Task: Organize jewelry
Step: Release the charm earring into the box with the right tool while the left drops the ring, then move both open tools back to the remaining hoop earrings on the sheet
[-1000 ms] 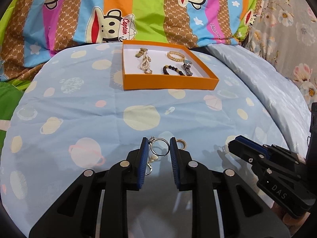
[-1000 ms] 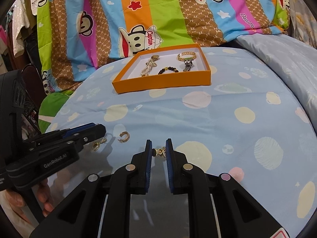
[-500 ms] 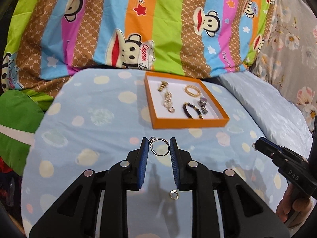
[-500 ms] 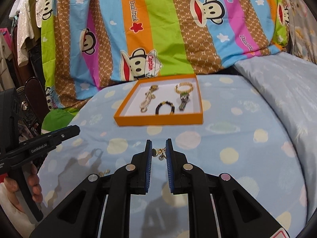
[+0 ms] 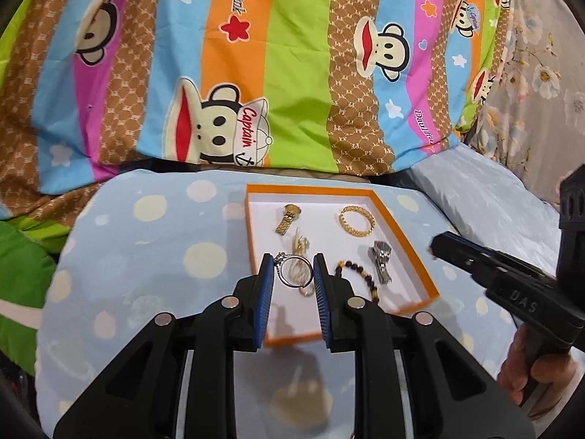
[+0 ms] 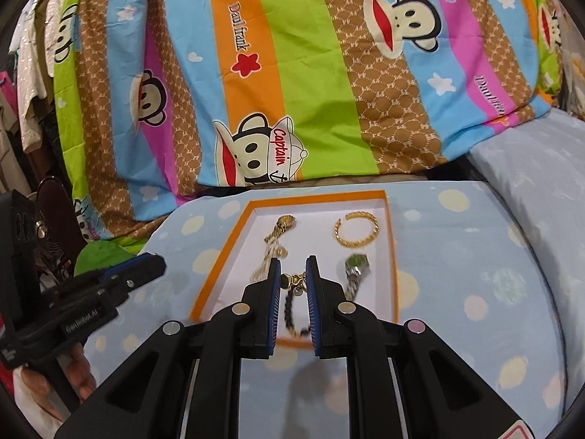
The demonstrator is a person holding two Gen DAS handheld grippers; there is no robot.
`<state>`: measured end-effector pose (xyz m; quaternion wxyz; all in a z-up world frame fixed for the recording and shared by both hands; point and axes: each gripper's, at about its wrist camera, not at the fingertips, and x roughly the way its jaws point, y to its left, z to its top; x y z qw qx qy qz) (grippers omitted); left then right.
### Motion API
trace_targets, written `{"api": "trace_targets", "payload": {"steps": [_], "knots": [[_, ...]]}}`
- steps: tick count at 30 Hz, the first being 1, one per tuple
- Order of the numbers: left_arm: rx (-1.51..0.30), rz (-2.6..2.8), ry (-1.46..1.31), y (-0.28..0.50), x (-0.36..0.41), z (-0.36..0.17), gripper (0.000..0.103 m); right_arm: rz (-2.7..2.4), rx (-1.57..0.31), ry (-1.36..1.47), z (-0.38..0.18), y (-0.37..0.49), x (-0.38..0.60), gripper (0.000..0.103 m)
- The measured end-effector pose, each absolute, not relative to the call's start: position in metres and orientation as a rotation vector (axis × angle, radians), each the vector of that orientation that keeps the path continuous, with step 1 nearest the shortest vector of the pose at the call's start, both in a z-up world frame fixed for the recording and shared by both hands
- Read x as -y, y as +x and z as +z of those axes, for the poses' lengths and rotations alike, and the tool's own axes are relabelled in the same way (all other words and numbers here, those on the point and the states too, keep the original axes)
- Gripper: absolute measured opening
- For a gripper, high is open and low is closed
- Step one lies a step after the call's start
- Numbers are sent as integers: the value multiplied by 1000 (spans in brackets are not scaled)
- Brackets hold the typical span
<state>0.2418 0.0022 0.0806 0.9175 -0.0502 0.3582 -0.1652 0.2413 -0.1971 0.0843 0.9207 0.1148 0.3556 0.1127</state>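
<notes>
Left tongs point(image 5: 292, 272) clamp silver ring point(image 5: 294, 270); right tongs point(image 6: 293, 281) clamp gold earring point(image 6: 293, 278); both above orange tray point(image 5: 402, 226).

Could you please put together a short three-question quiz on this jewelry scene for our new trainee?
1. True or false: the left gripper holds a silver ring.
2. What does the right gripper hold? A) watch B) small gold earring C) bead bracelet
3. Fill in: both grippers are over the orange ____.

Key:
1. True; its jaws pinch the ring.
2. B; the watch and bead bracelet lie in the tray.
3. tray
</notes>
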Motion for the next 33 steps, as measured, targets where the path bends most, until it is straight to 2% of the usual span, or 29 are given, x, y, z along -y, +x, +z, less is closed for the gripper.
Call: {"api": "trace_targets", "payload": {"steps": [7, 15, 18, 19, 20, 22, 25, 29, 33], "knots": [[-799, -354, -84, 277, 24, 51, 21, 225, -779, 241, 64, 309, 187, 13], [-835, -374, -77, 283, 33, 29, 22, 212, -832, 180, 34, 332, 169, 14], [-829, -359, -71, 282, 34, 27, 23, 185, -805, 158, 36, 329, 169, 22], [-824, -347, -68, 282, 34, 27, 26, 176, -794, 161, 38, 326, 171, 27], [-824, -338, -68, 281, 34, 28, 36, 173, -786, 168, 40, 324, 173, 31], [-808, -313, -87, 277, 29, 33, 46, 171, -763, 193, 49, 315, 180, 32], [-784, -299, -99, 268, 23, 46, 47, 171, -725, 217, 66, 294, 189, 34], [-743, -297, -110, 235, 4, 69, 47, 170, -683, 230, 87, 239, 203, 43], [-725, -292, -115, 191, -24, 77, 51, 188, -713, 203, 82, 173, 205, 44]]}}
